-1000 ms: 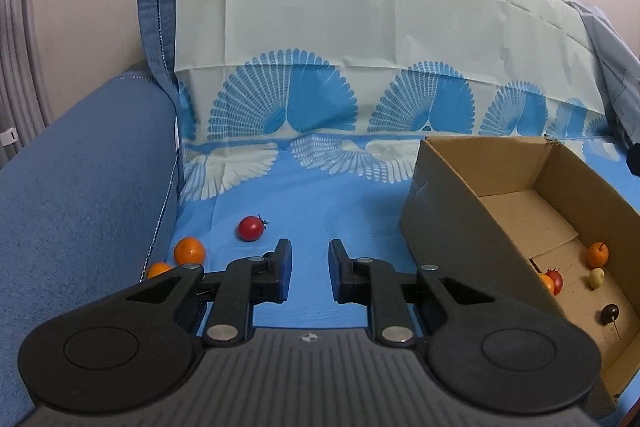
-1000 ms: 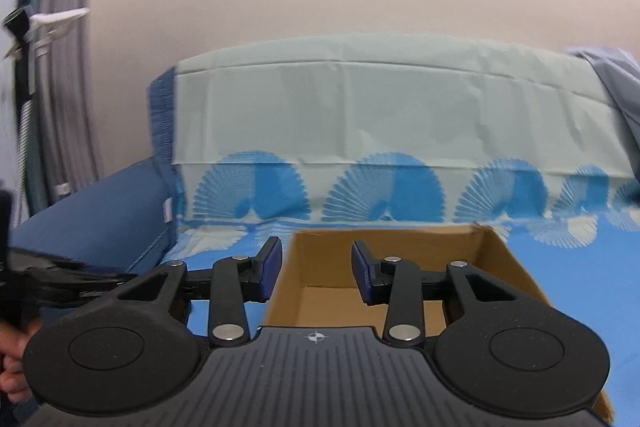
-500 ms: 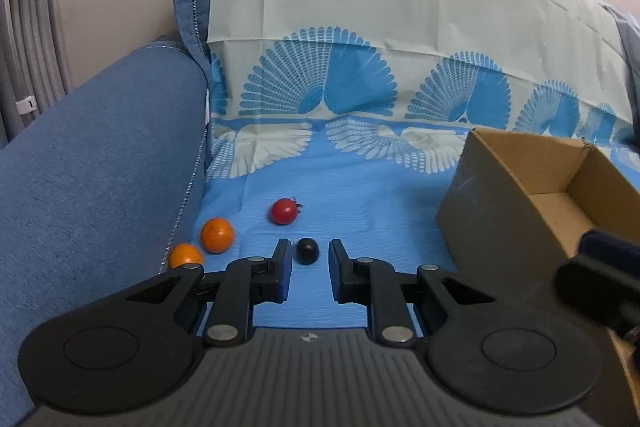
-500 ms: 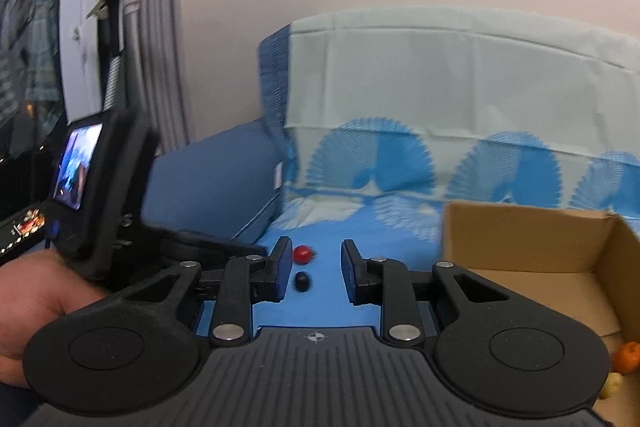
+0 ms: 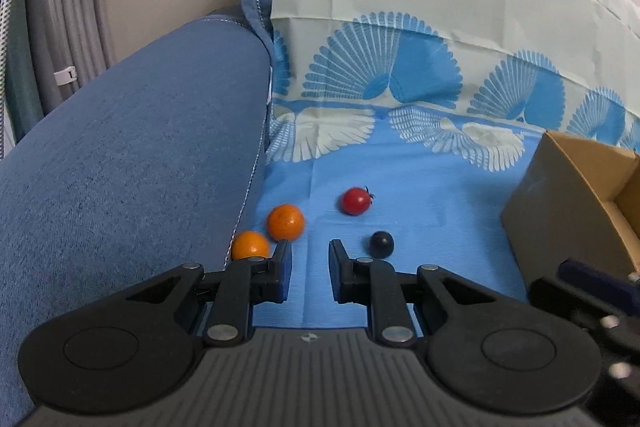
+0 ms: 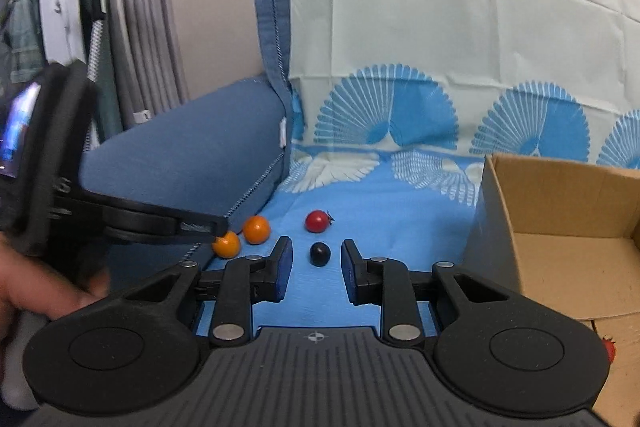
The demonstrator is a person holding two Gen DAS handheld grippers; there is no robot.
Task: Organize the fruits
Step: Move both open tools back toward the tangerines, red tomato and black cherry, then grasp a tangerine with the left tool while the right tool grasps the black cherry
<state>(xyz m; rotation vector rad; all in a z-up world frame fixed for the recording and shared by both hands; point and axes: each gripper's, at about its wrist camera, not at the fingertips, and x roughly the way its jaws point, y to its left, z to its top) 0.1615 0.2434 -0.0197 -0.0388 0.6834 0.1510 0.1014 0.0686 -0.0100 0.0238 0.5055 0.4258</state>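
Two orange fruits (image 5: pixel 285 222) (image 5: pixel 250 246), a red cherry tomato (image 5: pixel 356 201) and a small dark round fruit (image 5: pixel 381 243) lie on the blue cloth beside the sofa arm. My left gripper (image 5: pixel 309 247) hovers just short of them, shut with nothing in it; in the right wrist view its tip (image 6: pixel 218 227) sits over the nearer orange fruit (image 6: pixel 226 245). My right gripper (image 6: pixel 316 247) stands narrowly open, and the dark fruit (image 6: pixel 320 253) shows in the gap beyond its fingers, untouched. The cardboard box (image 6: pixel 560 187) stands to the right.
The blue sofa arm (image 5: pixel 140 167) rises on the left, close against the orange fruits. A fan-patterned cloth (image 5: pixel 400 67) covers the seat and backrest. A red fruit (image 6: pixel 608 347) peeks from inside the box. A person's hand (image 6: pixel 24 291) holds the left gripper.
Both views have swung left and down from the box to the loose fruits. The right jaws have narrowed. The left gripper has come into the right wrist view.
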